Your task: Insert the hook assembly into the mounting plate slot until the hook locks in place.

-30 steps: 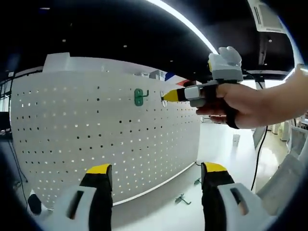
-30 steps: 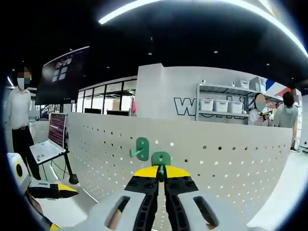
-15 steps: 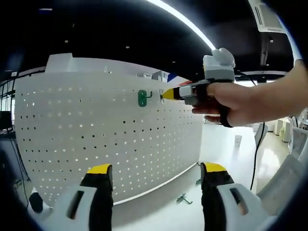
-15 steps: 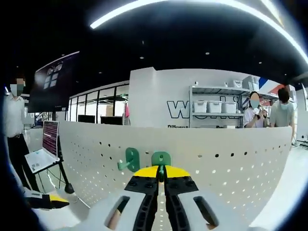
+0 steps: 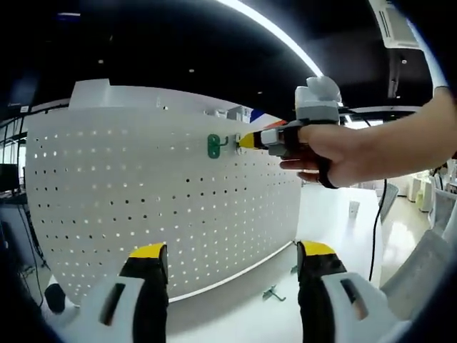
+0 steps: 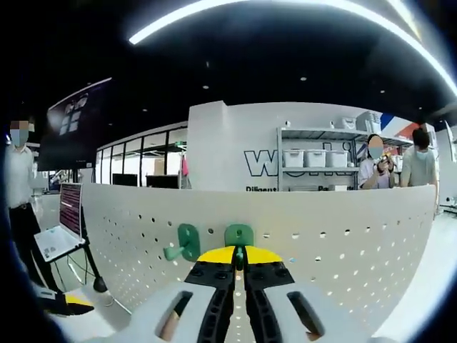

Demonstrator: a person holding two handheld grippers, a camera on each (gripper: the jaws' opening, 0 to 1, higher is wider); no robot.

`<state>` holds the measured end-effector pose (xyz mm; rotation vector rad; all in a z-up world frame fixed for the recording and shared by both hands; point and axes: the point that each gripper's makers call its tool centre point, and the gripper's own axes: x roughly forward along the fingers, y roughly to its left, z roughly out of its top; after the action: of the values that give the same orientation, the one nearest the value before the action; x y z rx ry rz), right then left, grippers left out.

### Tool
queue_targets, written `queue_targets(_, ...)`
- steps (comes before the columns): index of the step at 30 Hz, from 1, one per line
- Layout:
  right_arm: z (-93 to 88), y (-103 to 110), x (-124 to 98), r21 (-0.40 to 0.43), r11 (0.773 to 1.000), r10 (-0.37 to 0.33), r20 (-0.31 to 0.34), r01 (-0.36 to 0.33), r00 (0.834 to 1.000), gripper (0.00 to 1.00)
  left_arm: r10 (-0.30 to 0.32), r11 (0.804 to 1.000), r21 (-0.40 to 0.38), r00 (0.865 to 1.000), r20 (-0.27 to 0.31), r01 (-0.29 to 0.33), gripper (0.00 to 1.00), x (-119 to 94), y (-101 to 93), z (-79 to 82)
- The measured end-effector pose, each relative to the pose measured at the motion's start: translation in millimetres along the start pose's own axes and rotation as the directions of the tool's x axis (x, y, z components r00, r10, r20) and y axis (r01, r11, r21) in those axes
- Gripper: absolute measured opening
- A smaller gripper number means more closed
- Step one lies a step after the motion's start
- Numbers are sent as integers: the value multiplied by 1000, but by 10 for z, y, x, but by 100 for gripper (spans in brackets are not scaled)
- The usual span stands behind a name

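In the left gripper view, a white perforated mounting plate [image 5: 164, 207] fills the left and centre of the frame. One green hook [image 5: 213, 145] is already seated in it, upper centre. Just to the right of that hook, the right gripper [image 5: 251, 141] comes in from the right edge, held in a person's hand [image 5: 343, 151], with its yellow tips up against the plate. What those tips carry is too small to make out here. The left gripper [image 5: 232, 261] rises from the bottom of the frame with its jaws spread wide and nothing between them; it hangs well apart from the plate. Two spare metal hooks [image 5: 273, 293] lie on the white table at lower centre.

In the right gripper view, the right gripper [image 6: 239, 256] has its jaws pressed nearly together, clamping a second green hook assembly [image 6: 238, 235] by its lower edge at centre frame. The assembly's rounded back plate stands upright against the mounting plate [image 6: 343, 243], just right of the mounted green hook [image 6: 184, 243]. A laptop [image 6: 61, 221] on a stand sits at the left edge, and people stand beyond the plate.

By my judgement the task is near its end: the assembly is at the plate, level with its neighbour, but whether it has seated in the slot and locked I cannot tell. What seems left is the final push home, then letting go.
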<state>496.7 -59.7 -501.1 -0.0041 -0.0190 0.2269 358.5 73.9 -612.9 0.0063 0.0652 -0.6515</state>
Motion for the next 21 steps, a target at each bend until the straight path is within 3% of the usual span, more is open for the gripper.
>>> queue_targets(21, -52, 27, 65, -14, 995, -96, -16, 95, 995, 2, 16, 1000, -12, 1000, -4, -16, 75, -110, 69, -21)
